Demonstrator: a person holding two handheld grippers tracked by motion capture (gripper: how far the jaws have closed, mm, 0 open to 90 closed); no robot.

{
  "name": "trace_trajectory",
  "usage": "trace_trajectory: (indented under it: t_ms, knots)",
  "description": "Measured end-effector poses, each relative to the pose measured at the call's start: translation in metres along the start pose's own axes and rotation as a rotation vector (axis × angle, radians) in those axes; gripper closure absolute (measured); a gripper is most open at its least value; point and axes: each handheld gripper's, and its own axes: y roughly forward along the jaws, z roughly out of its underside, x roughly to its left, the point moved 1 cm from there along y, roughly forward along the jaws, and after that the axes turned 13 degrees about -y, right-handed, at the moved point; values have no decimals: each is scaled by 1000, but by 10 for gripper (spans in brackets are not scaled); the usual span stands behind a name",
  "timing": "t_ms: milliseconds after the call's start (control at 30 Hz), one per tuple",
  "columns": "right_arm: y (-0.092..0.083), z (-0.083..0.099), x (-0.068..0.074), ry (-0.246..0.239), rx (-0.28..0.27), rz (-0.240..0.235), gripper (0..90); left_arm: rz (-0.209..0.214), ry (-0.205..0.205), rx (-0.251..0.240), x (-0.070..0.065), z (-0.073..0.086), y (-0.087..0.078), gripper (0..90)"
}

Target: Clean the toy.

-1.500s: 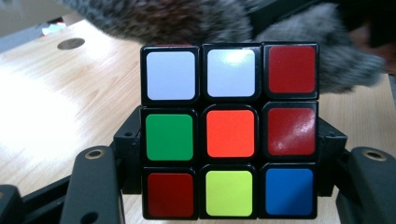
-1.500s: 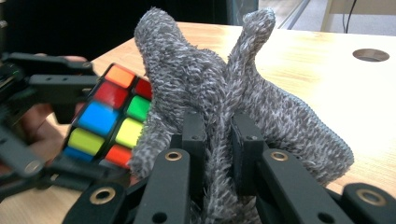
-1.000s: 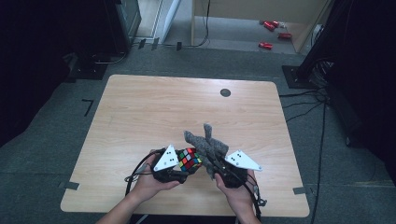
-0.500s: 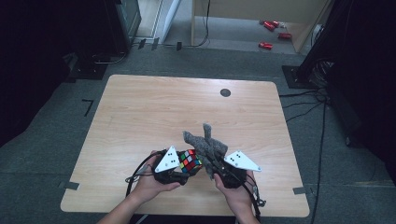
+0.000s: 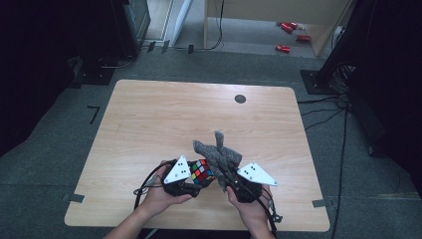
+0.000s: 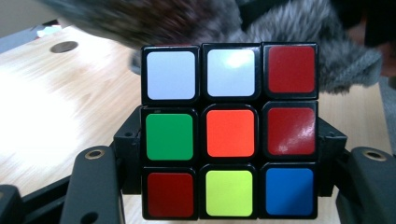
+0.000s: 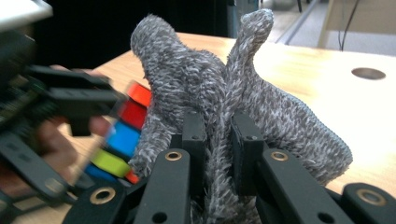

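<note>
The left gripper (image 5: 199, 177) clamps the colourful cube (image 5: 201, 171), while the right gripper (image 5: 225, 181) pinches the grey fuzzy cloth (image 5: 217, 155) beside it.

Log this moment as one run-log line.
left gripper: shut on puzzle cube | right gripper: shut on grey cloth | both above table

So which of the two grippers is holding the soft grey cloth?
The right gripper: its jaws are pinched shut on the fuzzy grey cloth. The left gripper instead grips the colourful puzzle cube.
</note>
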Motion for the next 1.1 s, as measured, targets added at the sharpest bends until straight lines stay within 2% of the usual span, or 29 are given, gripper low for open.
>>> trace_trajectory:
  t_ms: [33,100,167,233,300,533,633,700,800,900,967,1033,1100]
  knots:
    - [1,1,-1,10,6,-2,797,0,-5,2,1,1,0,348]
    - [0,1,2,2,10,-1,798,5,-14,4,1,2,2,348]
    - [-3,-3,8,-30,-1,4,798,5,-5,15,-1,3,5,348]
    - [-5,-6,12,-37,-21,-12,797,4,7,24,-5,4,7,348]
    - [-5,-8,13,-44,-24,-8,797,0,13,20,-6,4,7,348]
    - [2,5,-2,38,2,-9,797,8,-12,-9,1,1,1,348]
    - [1,4,0,26,8,-2,798,20,-21,-10,1,2,2,348]
    - [-1,1,3,16,3,0,797,20,-12,-2,-1,3,4,348]
    - [-6,-6,10,-3,-21,-21,796,13,15,19,-6,5,8,349]
    - [-9,-10,16,-43,-36,-6,796,14,22,4,-9,3,7,348]
    - [-8,-9,11,-22,-38,-13,795,14,20,-9,-7,2,4,349]
    - [-4,-3,4,-6,-18,5,795,14,10,-18,-5,1,1,349]
    - [0,3,-2,27,0,2,795,7,5,-17,-2,1,1,348]
